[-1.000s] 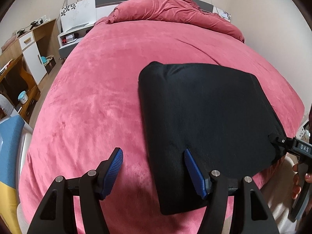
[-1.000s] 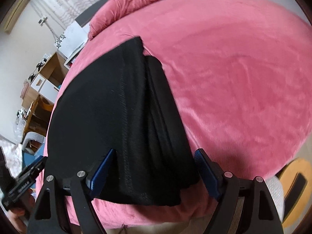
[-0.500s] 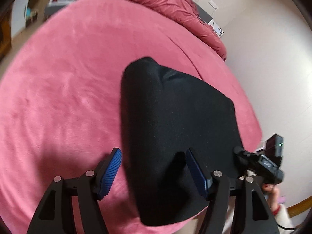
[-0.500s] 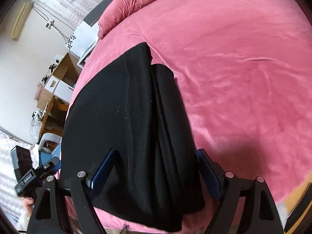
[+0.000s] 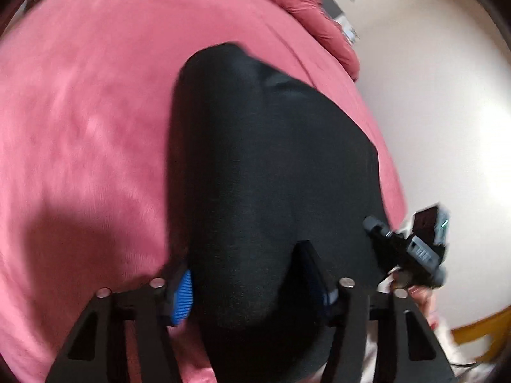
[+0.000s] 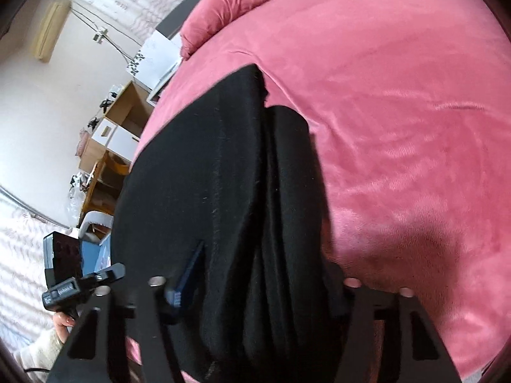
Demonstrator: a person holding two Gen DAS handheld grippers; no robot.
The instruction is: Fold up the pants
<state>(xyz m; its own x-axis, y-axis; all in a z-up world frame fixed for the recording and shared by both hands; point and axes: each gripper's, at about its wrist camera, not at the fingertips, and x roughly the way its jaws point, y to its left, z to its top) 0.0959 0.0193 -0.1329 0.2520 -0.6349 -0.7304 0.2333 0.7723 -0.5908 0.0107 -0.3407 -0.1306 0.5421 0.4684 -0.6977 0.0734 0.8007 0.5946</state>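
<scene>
Both grippers have tipped down onto the near edge of the folded black pants [image 5: 271, 175] on the pink bed [image 5: 89, 111], left gripper [image 5: 249, 284] and right gripper [image 6: 258, 284] jaws just closing, now pinching bunched cloth.

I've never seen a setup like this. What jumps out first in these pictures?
The folded black pants stand out, lying on the near edge of a bed covered by a big pink blanket. Both grippers have just been closing on the near end: the left gripper on the left corner, the right gripper on the layered right corner.
</scene>
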